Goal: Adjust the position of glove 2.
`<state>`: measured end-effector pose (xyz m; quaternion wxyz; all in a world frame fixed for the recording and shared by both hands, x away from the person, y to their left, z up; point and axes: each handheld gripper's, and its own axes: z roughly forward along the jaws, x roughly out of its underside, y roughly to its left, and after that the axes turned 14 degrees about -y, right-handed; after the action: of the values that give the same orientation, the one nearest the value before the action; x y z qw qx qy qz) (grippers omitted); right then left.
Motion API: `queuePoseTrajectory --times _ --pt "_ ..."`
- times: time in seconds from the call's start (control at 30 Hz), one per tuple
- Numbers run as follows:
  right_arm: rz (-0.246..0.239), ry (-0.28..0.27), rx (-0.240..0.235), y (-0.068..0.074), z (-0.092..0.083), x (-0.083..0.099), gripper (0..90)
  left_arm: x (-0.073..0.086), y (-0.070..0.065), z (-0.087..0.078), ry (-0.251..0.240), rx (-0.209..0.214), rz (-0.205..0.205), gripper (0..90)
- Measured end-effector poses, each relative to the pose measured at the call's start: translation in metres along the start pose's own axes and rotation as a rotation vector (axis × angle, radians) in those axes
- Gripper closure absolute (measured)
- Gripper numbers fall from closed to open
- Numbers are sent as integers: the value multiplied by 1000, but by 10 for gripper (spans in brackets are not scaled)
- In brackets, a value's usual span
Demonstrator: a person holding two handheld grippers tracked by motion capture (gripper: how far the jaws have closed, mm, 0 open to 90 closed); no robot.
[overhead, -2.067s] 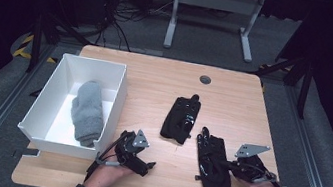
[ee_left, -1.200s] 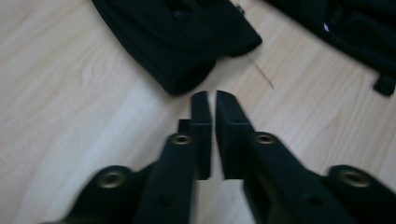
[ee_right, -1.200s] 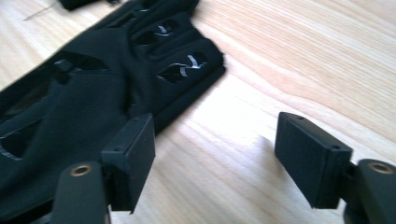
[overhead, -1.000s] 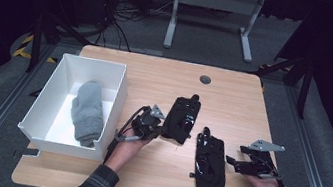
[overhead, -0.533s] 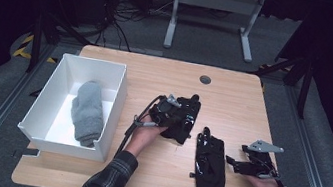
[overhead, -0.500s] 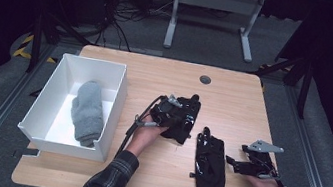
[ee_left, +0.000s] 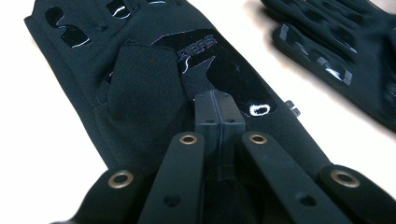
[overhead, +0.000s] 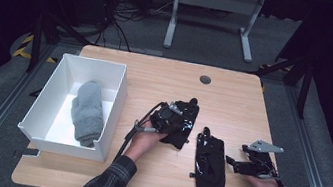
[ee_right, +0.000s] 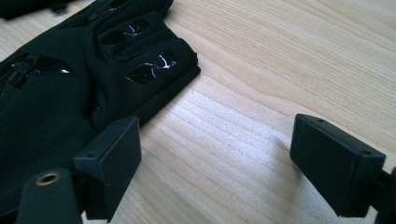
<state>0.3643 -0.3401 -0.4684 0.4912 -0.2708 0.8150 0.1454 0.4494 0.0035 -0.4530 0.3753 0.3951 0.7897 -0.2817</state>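
— Since a couple of seconds back, the left gripper (overhead: 171, 117) had travelled from the table's near edge up to the far glove (overhead: 179, 122), while the right hand barely shifted.

— Was the left one holding it?

— No. In the left gripper view its jaws were pressed flat together, nothing between them, the tips resting on or just above the glove's back (ee_left: 154, 79). I judged it was pinning or nudging the fabric, not picking it up.

— And the right gripper (overhead: 240, 164)?

— Its jaws had just been opening and stood wide apart, empty, over bare table (ee_right: 280, 60). The near glove (overhead: 211, 161) lay just beside the left-hand jaw in that view, its cuff edge (ee_right: 154, 65) close to the pad but apart from it. It looked like a glove freshly let go and left flat.

— So where were the gloves?

— Both lay on the table (overhead: 235, 94), near each other, right of the white box (overhead: 106, 109).

— Anything in the box?

— A rolled grey cloth (overhead: 88, 114), lying along the box floor. My guess was the gloves belonged there next, which would explain the left gripper going to the one nearer the box.
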Motion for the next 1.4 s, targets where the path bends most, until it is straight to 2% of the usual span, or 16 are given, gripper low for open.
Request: queuePoseTrajectory --times 0.17,0.37,0.5,0.67,0.73,0.77,0.87,0.93,1.07,1.2,1.3,1.4 --pt "3 1 2 0 0 0 166 12 -11 -11 -10 28 -3 900" --pt "3 1 3 0 0 0 165 24 -30 -25 12 60 7 900" --pt "4 1 6 0 0 0 165 33 -43 -36 26 69 33 900" --pt "4 2 6 0 -1 0 165 44 -53 -48 30 98 26 900" --pt "5 1 6 0 -1 0 165 46 -55 -51 15 101 25 892" --pt "4 1 6 0 -1 0 165 45 -54 -52 3 103 21 852" --pt "5 1 7 0 -1 0 164 40 -51 -60 -29 73 23 786" --pt "5 1 6 0 -1 0 164 35 -44 -66 -55 22 15 746" --pt "5 1 7 0 -1 0 164 31 -26 -71 -64 -48 -27 681" --pt "5 2 7 0 -1 0 164 36 -17 -65 -30 -74 -55 633" --pt "6 2 7 0 -1 0 164 39 -15 -58 -16 -74 -77 622" --pt "6 2 7 1 -1 0 164 41 -16 -52 6 -83 -72 630"
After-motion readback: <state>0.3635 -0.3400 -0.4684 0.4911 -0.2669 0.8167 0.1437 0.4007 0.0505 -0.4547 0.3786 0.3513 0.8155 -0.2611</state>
